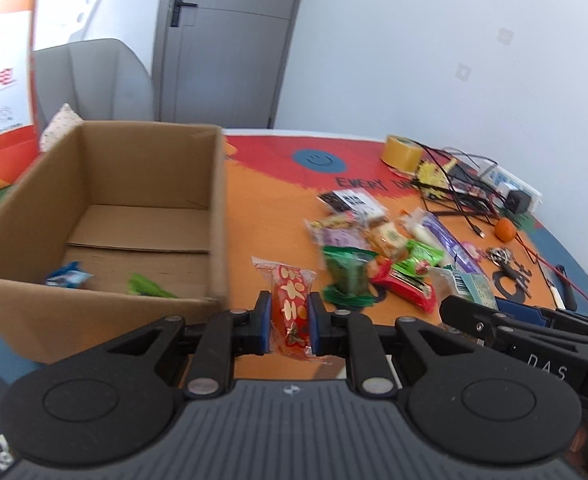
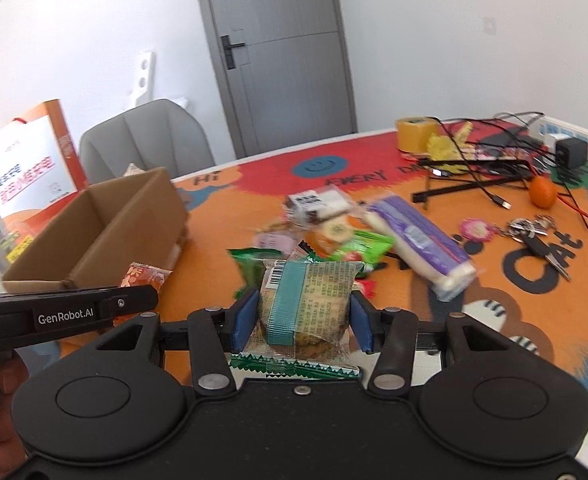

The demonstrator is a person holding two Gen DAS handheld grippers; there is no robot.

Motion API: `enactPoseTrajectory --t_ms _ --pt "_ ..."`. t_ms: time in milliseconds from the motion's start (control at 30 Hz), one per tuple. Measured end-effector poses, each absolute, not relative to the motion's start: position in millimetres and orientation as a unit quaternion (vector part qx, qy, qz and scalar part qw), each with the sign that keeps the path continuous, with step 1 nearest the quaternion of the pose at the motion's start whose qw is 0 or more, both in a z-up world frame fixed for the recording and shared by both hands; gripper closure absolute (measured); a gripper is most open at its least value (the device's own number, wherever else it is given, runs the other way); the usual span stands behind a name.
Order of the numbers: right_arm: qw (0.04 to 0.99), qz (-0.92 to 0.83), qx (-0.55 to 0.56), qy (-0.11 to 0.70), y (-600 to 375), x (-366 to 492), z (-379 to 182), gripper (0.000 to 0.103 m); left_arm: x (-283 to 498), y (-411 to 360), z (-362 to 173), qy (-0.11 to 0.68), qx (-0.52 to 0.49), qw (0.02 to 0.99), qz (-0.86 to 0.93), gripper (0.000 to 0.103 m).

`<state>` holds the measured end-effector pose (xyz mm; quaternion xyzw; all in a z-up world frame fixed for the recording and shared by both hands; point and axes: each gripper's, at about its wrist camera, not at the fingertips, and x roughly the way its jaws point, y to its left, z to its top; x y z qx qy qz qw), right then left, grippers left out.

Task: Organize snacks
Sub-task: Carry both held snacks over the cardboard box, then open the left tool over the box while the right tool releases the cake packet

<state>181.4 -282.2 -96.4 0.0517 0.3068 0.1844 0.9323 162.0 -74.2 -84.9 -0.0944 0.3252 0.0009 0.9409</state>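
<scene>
My left gripper (image 1: 289, 320) is shut on a small red and orange snack packet (image 1: 292, 308), held above the mat just right of the open cardboard box (image 1: 105, 304). Inside the box lie a blue packet (image 1: 67, 277) and a green packet (image 1: 147, 286). My right gripper (image 2: 302, 322) is shut on a clear biscuit packet with a teal band (image 2: 310, 304), lifted above the snack pile (image 2: 346, 236). The left gripper's red packet (image 2: 143, 275) also shows in the right wrist view beside the box (image 2: 105, 236). The pile (image 1: 378, 248) lies right of the box.
A long purple and white packet (image 2: 418, 240) lies right of the pile. A tape roll (image 2: 416, 133), tangled cables (image 2: 494, 152), a power strip (image 2: 570, 136), an orange fruit (image 2: 543, 192) and keys (image 2: 534, 232) crowd the far right. A grey chair (image 2: 145, 140) and an orange bag (image 2: 25, 168) stand behind the box.
</scene>
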Motion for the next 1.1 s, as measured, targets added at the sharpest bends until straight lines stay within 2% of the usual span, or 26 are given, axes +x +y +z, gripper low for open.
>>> enactPoseTrajectory --t_ms 600,1100 --pt "0.929 0.25 0.02 0.274 -212.7 161.6 -60.4 0.054 118.1 -25.6 -42.0 0.268 -0.114 0.956 0.028 0.086" --pt "0.921 0.283 0.012 0.267 -160.1 172.0 -50.2 0.054 123.0 30.5 -42.9 0.269 -0.133 0.951 0.071 0.086"
